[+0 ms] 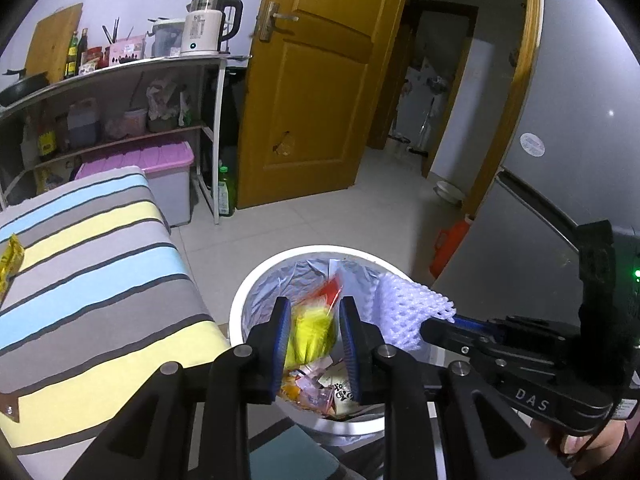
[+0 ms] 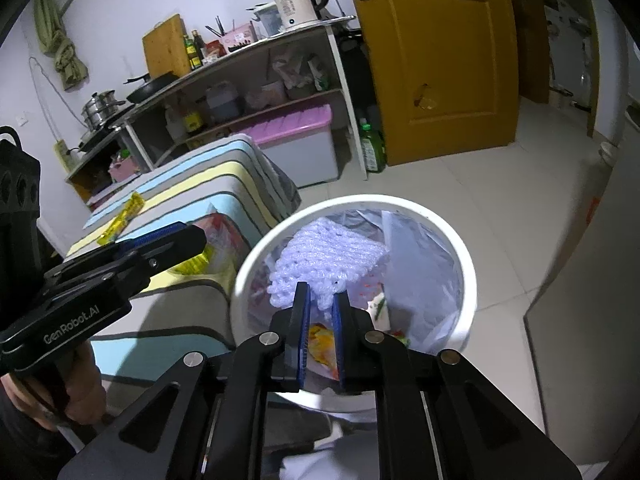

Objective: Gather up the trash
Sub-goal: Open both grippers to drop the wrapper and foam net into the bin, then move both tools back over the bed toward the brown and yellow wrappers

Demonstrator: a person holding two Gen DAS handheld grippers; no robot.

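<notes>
A white round trash bin [image 1: 256, 276] with a grey liner stands on the floor beside the striped bed; it also shows in the right wrist view [image 2: 460, 240] and holds several wrappers. My left gripper [image 1: 314, 308] hovers over the bin, its jaws apart, with a blurred yellow and red wrapper [image 1: 314, 328] between them, seemingly dropping. My right gripper [image 2: 322, 294] is shut on a white foam net sleeve [image 2: 324, 260] over the bin; the sleeve also shows in the left wrist view [image 1: 412, 304]. Another yellow wrapper [image 2: 124, 216] lies on the bed; it also shows in the left wrist view [image 1: 10, 260].
The striped bed [image 1: 100, 280] is left of the bin. A shelf unit [image 1: 120, 92] with a kettle and bottles stands behind it, a pink-lidded box [image 1: 160, 164] below. A wooden door [image 1: 320, 80] is open. A grey fridge [image 1: 580, 120] is on the right.
</notes>
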